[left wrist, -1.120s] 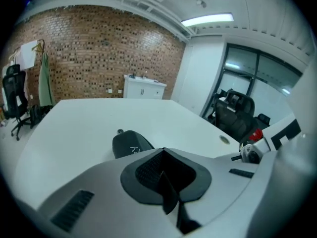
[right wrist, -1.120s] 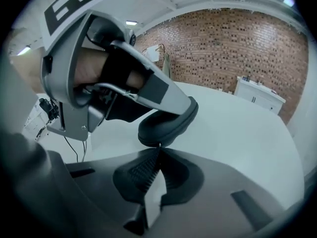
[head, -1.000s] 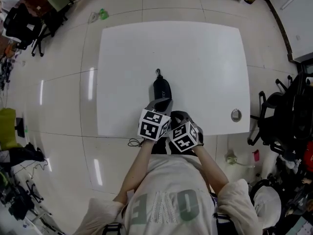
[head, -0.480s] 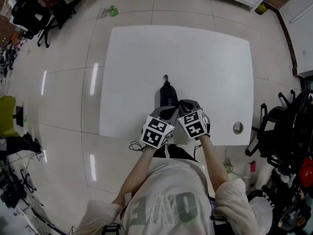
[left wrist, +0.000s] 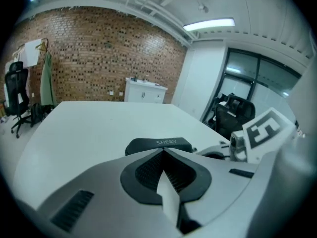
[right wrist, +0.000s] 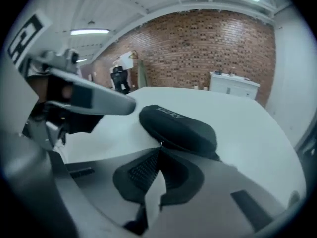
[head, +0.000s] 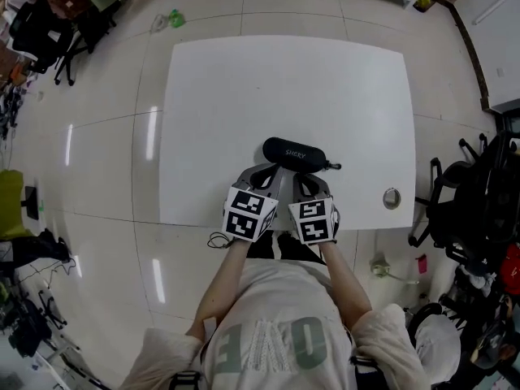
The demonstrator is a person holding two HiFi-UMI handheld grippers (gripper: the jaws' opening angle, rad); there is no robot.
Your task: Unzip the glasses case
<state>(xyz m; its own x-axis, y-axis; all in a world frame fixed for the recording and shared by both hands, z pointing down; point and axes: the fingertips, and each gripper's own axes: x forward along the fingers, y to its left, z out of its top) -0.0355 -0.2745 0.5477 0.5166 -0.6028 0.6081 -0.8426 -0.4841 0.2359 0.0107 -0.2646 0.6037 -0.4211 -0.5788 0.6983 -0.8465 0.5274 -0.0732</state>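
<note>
"SHERY" in white letters on the lid of the black glasses case [head: 294, 153]

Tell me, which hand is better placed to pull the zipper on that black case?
Probably the right. The small tab sticks out from the glasses case at its right end, nearest the right gripper; the left gripper faces the case's left half and could steady it. Both are shut and empty.

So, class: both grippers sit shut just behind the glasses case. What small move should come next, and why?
Probably open the right gripper and ease it towards the pull tab at the right end of the glasses case. The case lies crosswise on the table and looks zipped. The right gripper and the left gripper both have their jaws together on nothing, so neither has the zip yet.
</note>
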